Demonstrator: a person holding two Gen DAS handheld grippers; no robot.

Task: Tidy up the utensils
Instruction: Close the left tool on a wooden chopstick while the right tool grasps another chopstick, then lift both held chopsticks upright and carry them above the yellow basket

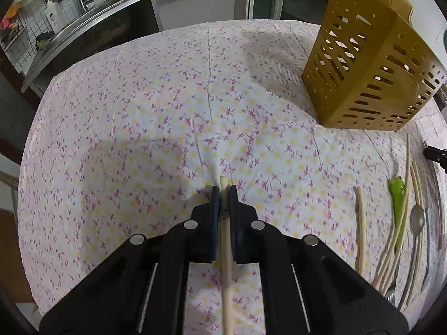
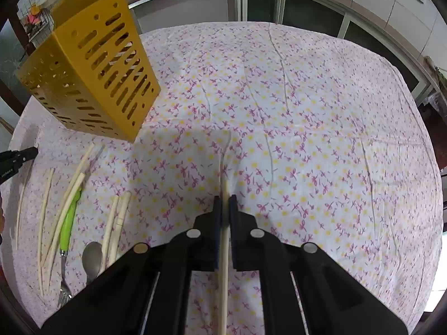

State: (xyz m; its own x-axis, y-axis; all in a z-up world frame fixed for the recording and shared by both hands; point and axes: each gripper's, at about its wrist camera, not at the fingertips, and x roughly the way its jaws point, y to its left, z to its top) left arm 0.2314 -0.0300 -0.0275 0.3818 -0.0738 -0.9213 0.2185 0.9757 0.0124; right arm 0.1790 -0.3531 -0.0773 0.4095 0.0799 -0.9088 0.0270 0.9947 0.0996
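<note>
In the left wrist view my left gripper [image 1: 222, 191] is shut on a pale wooden chopstick [image 1: 226, 279], its fingertips down at the floral tablecloth [image 1: 134, 117]. In the right wrist view my right gripper [image 2: 225, 202] is likewise shut on another chopstick [image 2: 223, 293] that pokes out ahead along the cloth. A yellow slotted utensil holder [image 1: 371, 64] [image 2: 89, 67] stands between the two hands, farther back. A loose pile lies in front of it: several chopsticks [image 2: 117, 223] [image 1: 361, 231], a green-handled fork [image 2: 69, 223] [image 1: 396, 195] and a metal spoon [image 2: 93, 256] [image 1: 417, 219].
The cloth-covered table [image 2: 321, 111] ends ahead at a kitchen counter with a sink and tap [image 1: 81, 2]. Glass-fronted cabinets [image 2: 262, 2] run behind it. The other gripper's black tip shows at the frame edge in each view [image 1: 435, 155] [image 2: 16, 156].
</note>
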